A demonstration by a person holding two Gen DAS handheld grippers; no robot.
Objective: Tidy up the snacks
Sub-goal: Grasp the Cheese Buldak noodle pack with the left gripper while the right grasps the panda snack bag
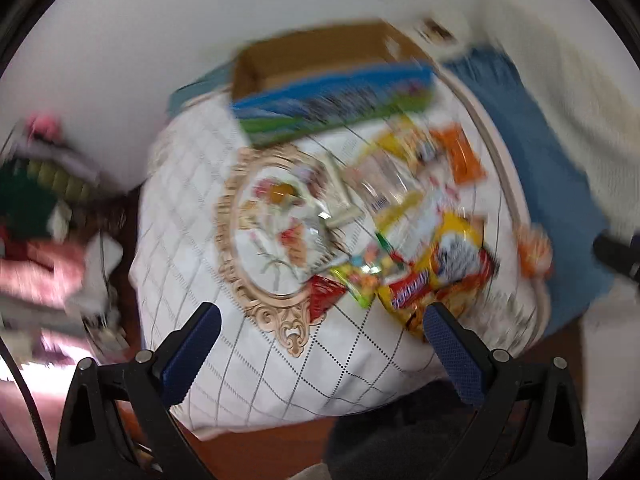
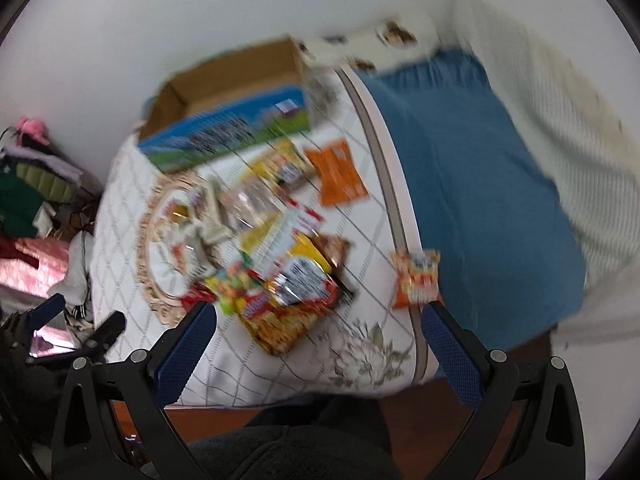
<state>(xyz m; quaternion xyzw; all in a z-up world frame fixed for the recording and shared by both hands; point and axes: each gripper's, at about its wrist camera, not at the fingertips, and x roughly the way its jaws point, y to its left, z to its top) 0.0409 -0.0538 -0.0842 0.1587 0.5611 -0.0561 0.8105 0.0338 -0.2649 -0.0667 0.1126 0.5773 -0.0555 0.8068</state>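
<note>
Above the near edge of the tabletop [image 1: 256, 392], both claws hang wide open with nothing between their fingers: the left claw [image 1: 320, 320] and the right claw [image 2: 318, 318]. The snack packets [image 2: 288, 276] lie in a blurred heap across the middle of the cloth, beside a gold-framed floral patch [image 1: 272, 232]. One orange packet [image 2: 416, 278] sits apart at the right edge. An open cardboard box [image 2: 224, 104] stands at the far edge.
</note>
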